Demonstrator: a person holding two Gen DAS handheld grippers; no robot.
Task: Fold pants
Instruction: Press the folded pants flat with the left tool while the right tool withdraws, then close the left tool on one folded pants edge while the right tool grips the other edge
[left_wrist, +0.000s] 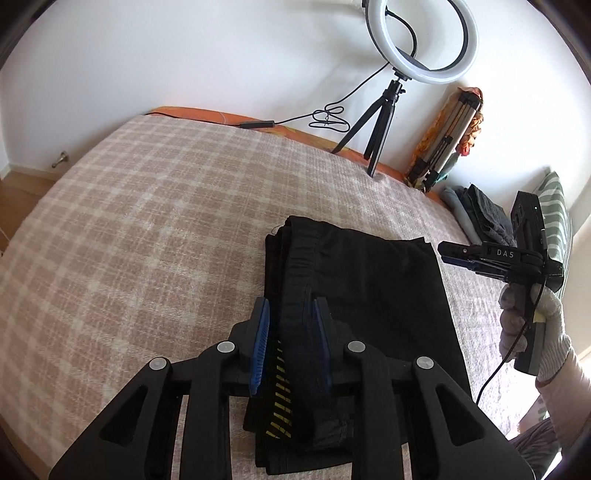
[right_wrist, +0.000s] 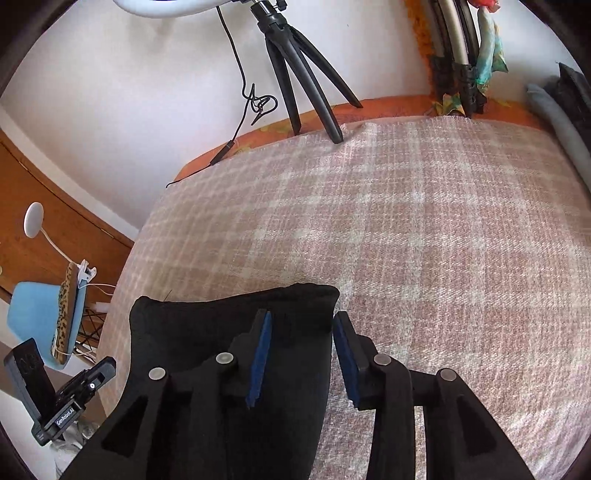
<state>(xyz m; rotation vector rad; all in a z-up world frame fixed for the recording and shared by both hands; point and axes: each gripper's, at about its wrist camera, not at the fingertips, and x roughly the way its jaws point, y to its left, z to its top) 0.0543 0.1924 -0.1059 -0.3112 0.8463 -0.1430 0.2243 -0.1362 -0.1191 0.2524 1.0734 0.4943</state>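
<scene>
Black pants (left_wrist: 362, 295) lie folded in a compact rectangle on the plaid blanket (left_wrist: 147, 221). A yellow-striped label shows at their near left edge. My left gripper (left_wrist: 291, 332) is open above the near left part of the stack, fingers astride its folded edge, holding nothing. My right gripper (right_wrist: 303, 343) is open over the pants' far right corner (right_wrist: 221, 332), its right finger over the blanket (right_wrist: 443, 240). In the left wrist view the right gripper (left_wrist: 461, 254) hovers by the pants' right edge, held by a gloved hand.
A ring light on a tripod (left_wrist: 380, 122) stands at the bed's far edge, its cable trailing left. A folded stand (left_wrist: 447, 136) leans on the wall. Folded clothes (left_wrist: 476, 214) and a striped pillow (left_wrist: 557, 221) lie at the right. A blue chair (right_wrist: 40, 317) stands beside the bed.
</scene>
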